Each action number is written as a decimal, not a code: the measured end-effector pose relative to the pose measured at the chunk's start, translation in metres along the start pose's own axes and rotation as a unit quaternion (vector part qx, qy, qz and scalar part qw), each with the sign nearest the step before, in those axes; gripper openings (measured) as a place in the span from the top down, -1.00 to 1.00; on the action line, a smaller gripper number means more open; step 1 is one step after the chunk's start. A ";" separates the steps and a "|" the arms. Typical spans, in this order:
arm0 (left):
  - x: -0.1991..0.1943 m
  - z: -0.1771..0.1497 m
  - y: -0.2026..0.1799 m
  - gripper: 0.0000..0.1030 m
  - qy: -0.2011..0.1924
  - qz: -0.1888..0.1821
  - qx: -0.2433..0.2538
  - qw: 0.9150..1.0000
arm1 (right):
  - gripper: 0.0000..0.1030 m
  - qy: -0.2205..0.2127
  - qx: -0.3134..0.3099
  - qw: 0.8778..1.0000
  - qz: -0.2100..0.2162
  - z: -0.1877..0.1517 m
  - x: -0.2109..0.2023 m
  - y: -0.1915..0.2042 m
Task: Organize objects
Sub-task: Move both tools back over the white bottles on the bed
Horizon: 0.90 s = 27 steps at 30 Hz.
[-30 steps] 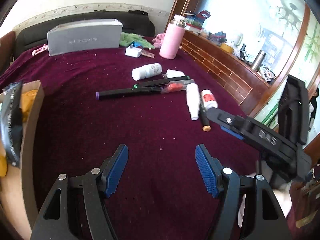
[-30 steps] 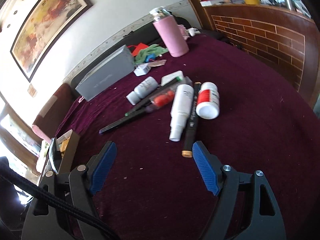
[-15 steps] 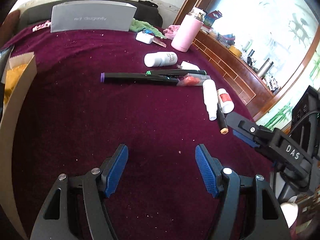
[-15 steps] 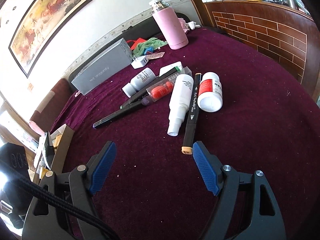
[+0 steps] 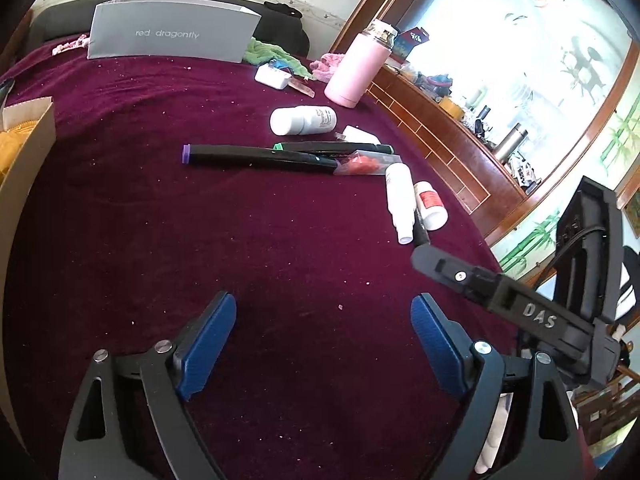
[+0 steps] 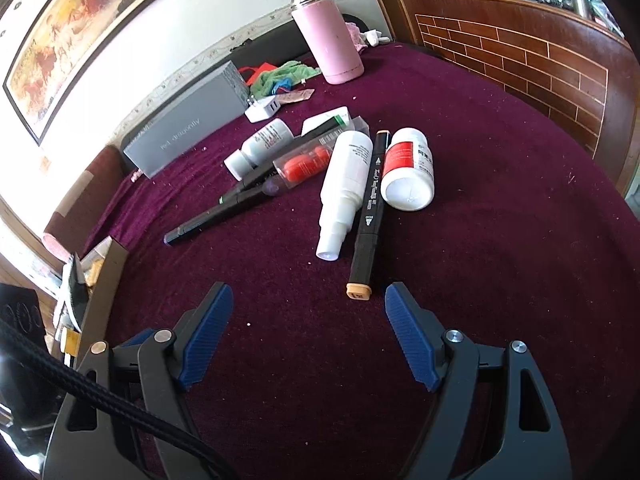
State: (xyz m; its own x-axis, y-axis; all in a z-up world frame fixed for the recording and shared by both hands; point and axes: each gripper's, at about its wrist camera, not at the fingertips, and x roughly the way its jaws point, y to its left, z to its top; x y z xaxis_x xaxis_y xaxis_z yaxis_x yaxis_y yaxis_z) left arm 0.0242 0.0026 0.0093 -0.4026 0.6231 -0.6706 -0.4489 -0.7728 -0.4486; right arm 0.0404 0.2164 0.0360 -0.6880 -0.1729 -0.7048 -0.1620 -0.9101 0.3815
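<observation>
L gripper [image 5: 323, 334] jaws had just been opening, nothing betw. them; R gripper [image 6: 309, 326] stood open near orange-capped marker [image 6: 367, 216] at mid-table [image 6: 500, 220].

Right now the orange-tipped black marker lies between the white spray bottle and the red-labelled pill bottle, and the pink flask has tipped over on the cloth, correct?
Not quite. The pink flask stands upright, as the right wrist view shows. The rest holds: the orange-tipped black marker lies between the white spray bottle and the red-labelled pill bottle.
</observation>
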 end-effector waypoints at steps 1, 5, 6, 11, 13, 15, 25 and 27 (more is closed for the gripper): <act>0.000 0.000 0.000 -0.69 0.000 -0.001 0.001 1.000 | -0.53 0.004 -0.001 1.000 -0.005 0.000 0.002 0.001; 0.001 0.001 0.000 -0.75 0.001 -0.009 0.000 1.000 | -0.54 0.009 -0.001 1.000 -0.009 0.000 0.005 0.000; 0.001 0.001 0.000 -0.80 0.001 -0.013 0.000 1.000 | -0.55 0.010 -0.003 1.000 -0.012 0.000 0.005 0.001; 0.006 0.001 -0.011 -0.94 0.014 0.002 0.029 0.999 | -0.57 0.011 0.004 1.000 -0.007 0.001 0.005 0.000; 0.007 0.000 -0.013 -0.95 0.016 0.007 0.034 0.999 | -0.57 0.012 0.026 0.999 0.022 0.003 0.000 -0.008; 0.007 0.000 -0.012 -0.95 0.015 0.005 0.033 0.999 | -0.57 -0.001 0.053 0.997 0.056 0.004 -0.015 -0.019; 0.011 -0.002 -0.022 -0.95 0.031 0.035 0.065 0.997 | -0.57 -0.001 0.023 0.998 -0.057 0.072 -0.013 -0.057; 0.011 -0.002 -0.021 -0.95 0.030 0.033 0.064 0.997 | -0.55 0.011 0.030 0.998 -0.063 0.078 0.001 -0.064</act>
State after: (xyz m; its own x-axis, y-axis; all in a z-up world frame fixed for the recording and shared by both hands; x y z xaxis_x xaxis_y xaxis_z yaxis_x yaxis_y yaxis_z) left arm 0.0309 0.0256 0.0104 -0.3876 0.5594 -0.7327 -0.5228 -0.7880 -0.3250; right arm -0.0057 0.3035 0.0576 -0.6439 -0.0683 -0.7621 -0.2881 -0.9011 0.3242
